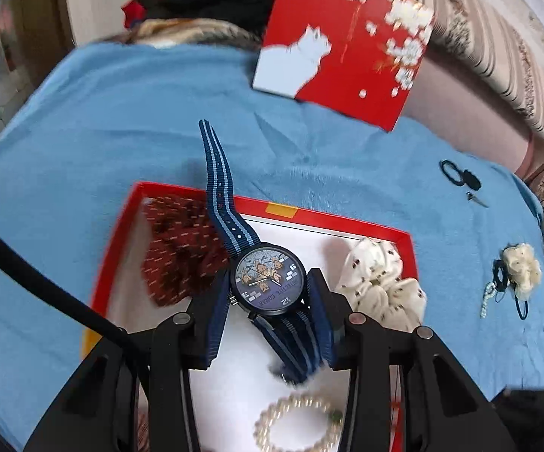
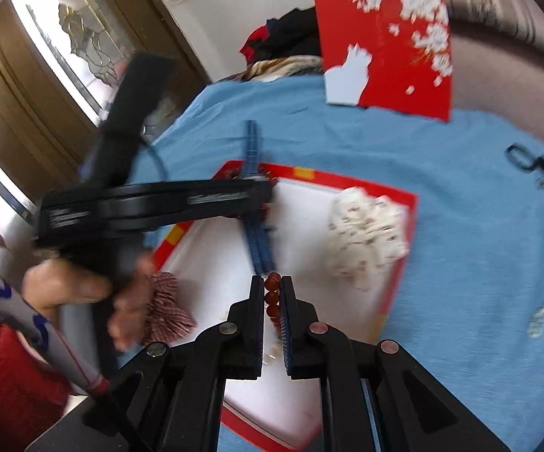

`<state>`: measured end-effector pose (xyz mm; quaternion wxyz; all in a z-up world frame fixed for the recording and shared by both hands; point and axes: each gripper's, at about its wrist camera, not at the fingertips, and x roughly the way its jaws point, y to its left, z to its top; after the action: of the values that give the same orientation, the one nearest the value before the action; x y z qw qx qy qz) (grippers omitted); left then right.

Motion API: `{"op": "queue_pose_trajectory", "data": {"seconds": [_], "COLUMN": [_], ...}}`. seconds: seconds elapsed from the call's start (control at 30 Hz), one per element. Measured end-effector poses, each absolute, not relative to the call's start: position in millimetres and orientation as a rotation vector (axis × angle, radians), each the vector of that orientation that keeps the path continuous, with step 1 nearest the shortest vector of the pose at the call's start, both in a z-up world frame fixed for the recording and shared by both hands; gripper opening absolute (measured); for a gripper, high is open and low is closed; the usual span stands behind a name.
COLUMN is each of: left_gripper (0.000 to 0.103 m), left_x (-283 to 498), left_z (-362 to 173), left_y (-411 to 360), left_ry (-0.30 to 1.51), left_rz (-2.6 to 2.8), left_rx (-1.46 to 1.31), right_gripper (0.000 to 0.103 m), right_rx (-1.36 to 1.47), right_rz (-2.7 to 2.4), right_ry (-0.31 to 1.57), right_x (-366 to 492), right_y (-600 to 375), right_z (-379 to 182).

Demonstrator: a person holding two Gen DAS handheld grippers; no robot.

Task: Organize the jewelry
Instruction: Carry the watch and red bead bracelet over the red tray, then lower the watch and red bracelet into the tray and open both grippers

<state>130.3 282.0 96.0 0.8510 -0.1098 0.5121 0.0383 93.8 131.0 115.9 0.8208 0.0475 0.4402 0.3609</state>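
Observation:
My left gripper [image 1: 272, 282] is shut on a watch [image 1: 268, 282] with a blue striped strap, held over the open red box [image 1: 351, 228] with a white inside. In the box lie a dark red scrunchie [image 1: 179, 252], a white spotted scrunchie [image 1: 379, 282] and a pearl bracelet [image 1: 298, 423]. My right gripper [image 2: 273, 282] is shut on a red bead bracelet [image 2: 273, 295] above the box [image 2: 409, 233]. The left gripper [image 2: 268, 192] and the watch strap [image 2: 258, 241] show in the right wrist view, as does the white scrunchie [image 2: 366, 243].
The red box lid [image 1: 351, 45] with white flowers stands at the back of the blue cloth [image 1: 83, 132]. On the cloth at right lie a black hair tie [image 1: 460, 179], a cream flower hair tie [image 1: 520, 269] and a small clip. Clothes are piled behind.

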Motion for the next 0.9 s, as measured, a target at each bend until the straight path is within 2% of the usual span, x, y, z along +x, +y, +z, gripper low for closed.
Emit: {"op": "queue_pose_trajectory", "data": {"seconds": [0.23, 0.47, 0.9], "left_gripper": [0.04, 0.04, 0.04], "left_x": [165.4, 175.1, 141.7], "left_z": [70.0, 65.0, 127.4], "left_y": [263.1, 258.3, 260.6], "left_ry": [1.14, 1.139, 1.04], "left_rz": [0.041, 0.026, -0.102], "left_rx": [-0.137, -0.138, -0.134], "right_gripper": [0.009, 0.009, 0.008], "right_rx": [0.093, 0.091, 0.15], "right_rz": [0.713, 0.686, 0.813], "right_ry": [1.015, 1.028, 0.966], "right_x": [116.4, 119.8, 99.6], "right_y": [130.3, 117.5, 127.3], "right_z": [73.9, 63.7, 104.1]}}
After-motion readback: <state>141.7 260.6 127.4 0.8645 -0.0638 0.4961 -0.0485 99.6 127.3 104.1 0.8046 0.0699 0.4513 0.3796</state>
